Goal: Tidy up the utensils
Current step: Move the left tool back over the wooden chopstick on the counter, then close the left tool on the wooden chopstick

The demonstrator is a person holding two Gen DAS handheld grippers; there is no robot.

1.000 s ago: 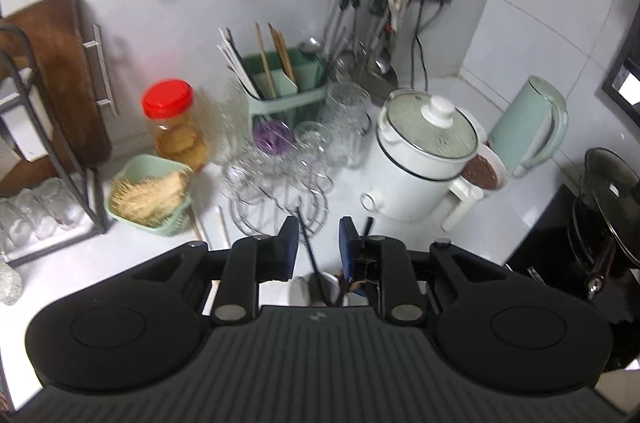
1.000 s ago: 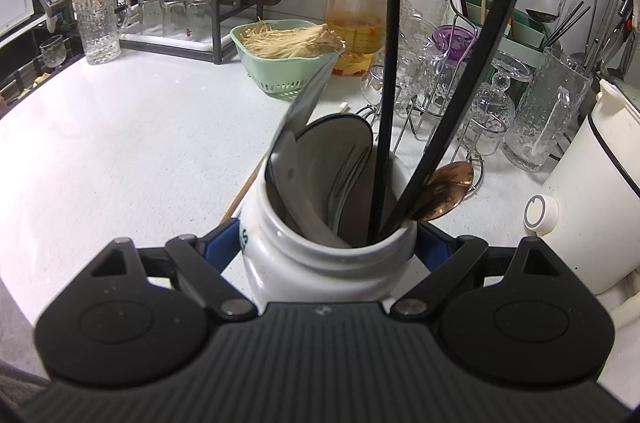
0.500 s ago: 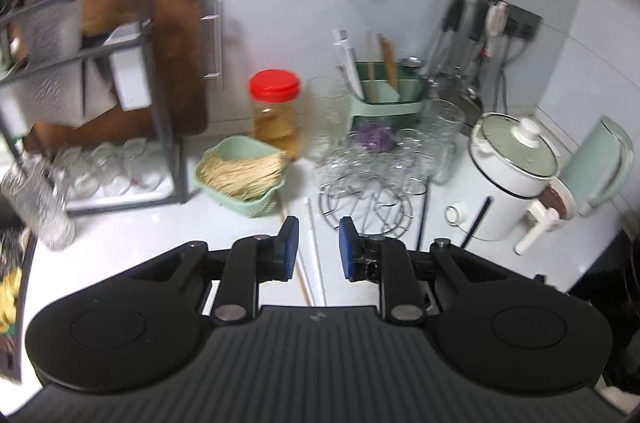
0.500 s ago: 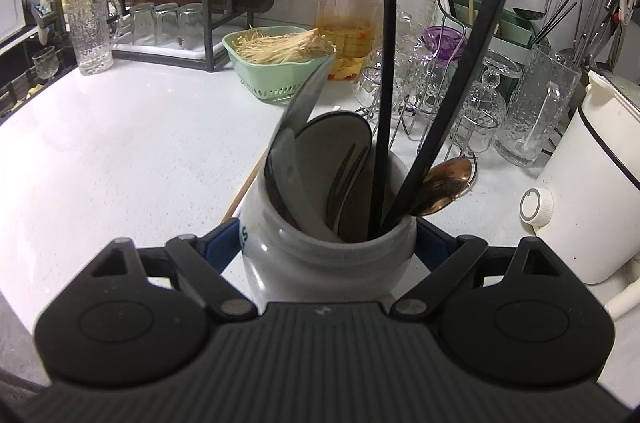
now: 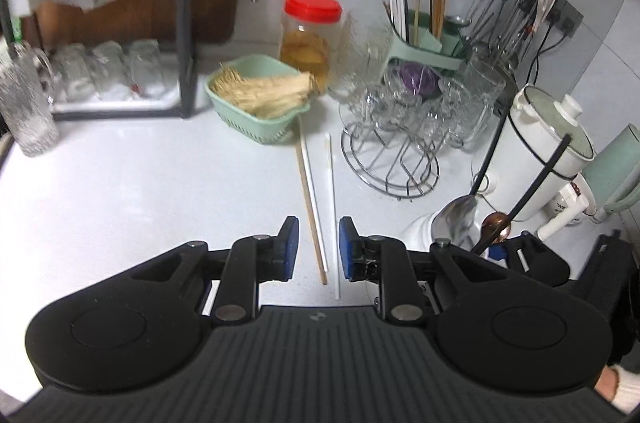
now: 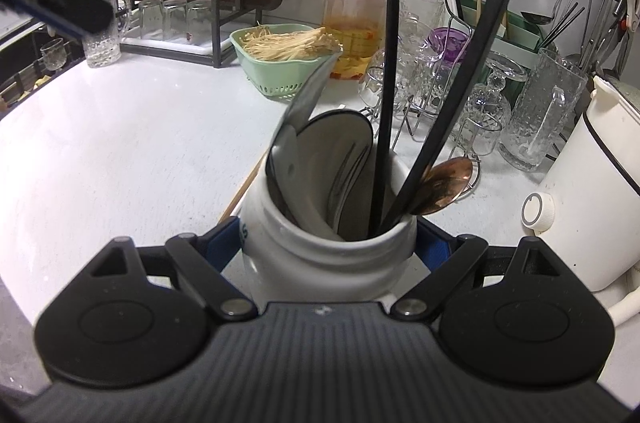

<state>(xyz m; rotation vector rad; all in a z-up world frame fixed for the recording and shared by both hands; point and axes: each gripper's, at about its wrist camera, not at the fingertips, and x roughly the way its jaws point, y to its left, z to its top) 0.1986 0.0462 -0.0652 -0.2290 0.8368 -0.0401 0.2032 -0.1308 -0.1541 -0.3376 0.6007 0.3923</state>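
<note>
My left tool [image 5: 314,249] hangs over the white counter [image 5: 140,191] with its blue pads apart and nothing clamped. Three loose chopsticks lie on the counter running away from me: a wooden chopstick [image 5: 310,199] and a white chopstick [image 5: 316,203] just beside each other, touching or nearly so, plus a second white chopstick [image 5: 332,207] slightly to the right. Their near ends sit in the gap between my pads, though I can't tell if the pads touch the counter.

My right tool [image 6: 328,243] is clamped on the white ceramic jar [image 6: 320,251], blue pads pressing both sides of its body. The jar holds utensils upright: a steel spatula blade [image 6: 308,103] leaning left, a wide steel spoon bowl [image 6: 340,159] with fork tines behind it, two black handles [image 6: 390,63] rising out of frame, and a copper spoon [image 6: 444,185] tipped over the right rim. In the left view the same jar sits at right, near the white electric pot [image 5: 536,159].

Further back: a green basket [image 5: 256,103] of enoki mushrooms, a red-lidded jar [image 5: 310,39], a wire glass rack [image 5: 396,139] with upturned glasses, and a green chopstick caddy [image 5: 420,43] against the wall with sticks standing in it. A dark dish rack [image 5: 184,23] stands at left.
</note>
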